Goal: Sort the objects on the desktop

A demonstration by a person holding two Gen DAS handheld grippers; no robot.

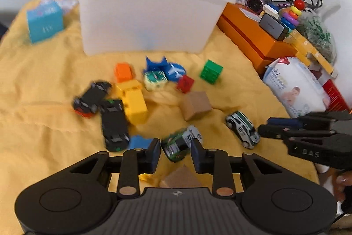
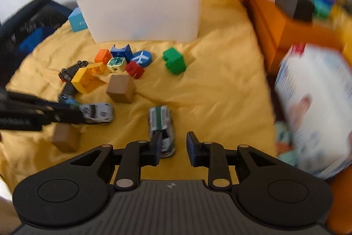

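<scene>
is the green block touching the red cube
Apart. The right wrist view shows bare yellow cloth between the green block and the red cube; the left wrist view shows it too.

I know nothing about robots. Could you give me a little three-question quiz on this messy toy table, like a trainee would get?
1. True or false: the green block lies inside the white bin.
2. The cloth under the toys is: A yellow, B grey, C pink.
3. What toy lies just ahead of the right claw?

Key:
1. False. It sits on the cloth in front of the bin.
2. A.
3. A green-striped toy car, close by one finger, not pinched.
</scene>
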